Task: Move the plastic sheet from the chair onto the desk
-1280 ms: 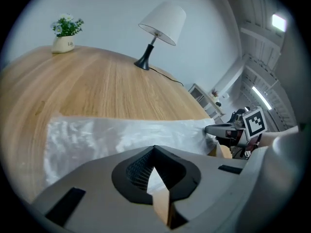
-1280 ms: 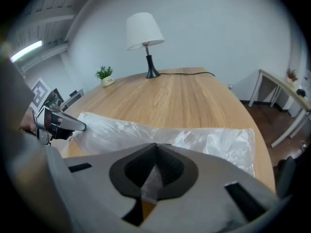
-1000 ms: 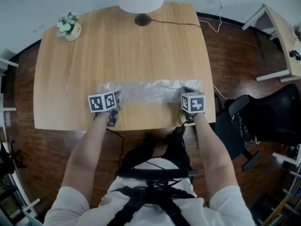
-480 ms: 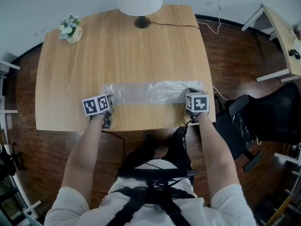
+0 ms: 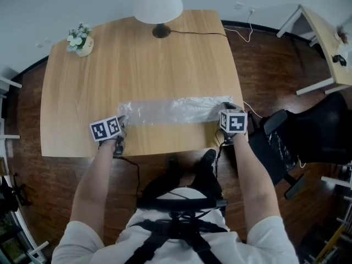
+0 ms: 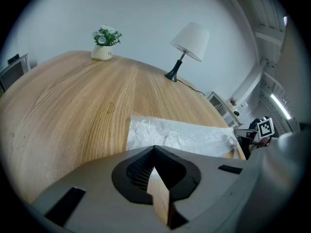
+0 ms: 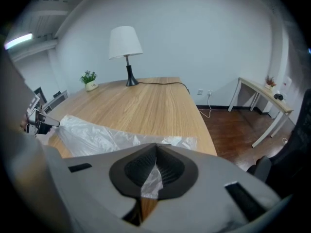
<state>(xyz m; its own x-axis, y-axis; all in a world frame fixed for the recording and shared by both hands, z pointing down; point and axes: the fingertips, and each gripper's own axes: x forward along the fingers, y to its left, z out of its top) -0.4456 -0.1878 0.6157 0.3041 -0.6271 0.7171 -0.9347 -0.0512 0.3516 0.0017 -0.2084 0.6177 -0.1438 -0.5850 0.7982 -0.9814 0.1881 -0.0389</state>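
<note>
A white-shaded lamp (image 5: 158,4) stands on a dark round base. Well to its left sits a small potted plant (image 5: 80,39) with pale flowers in a white pot. A black cable (image 5: 198,33) runs rightward from the lamp's base. Farther right, a white-legged side table (image 5: 322,32) stands on the dark wood floor (image 5: 275,70).
</note>
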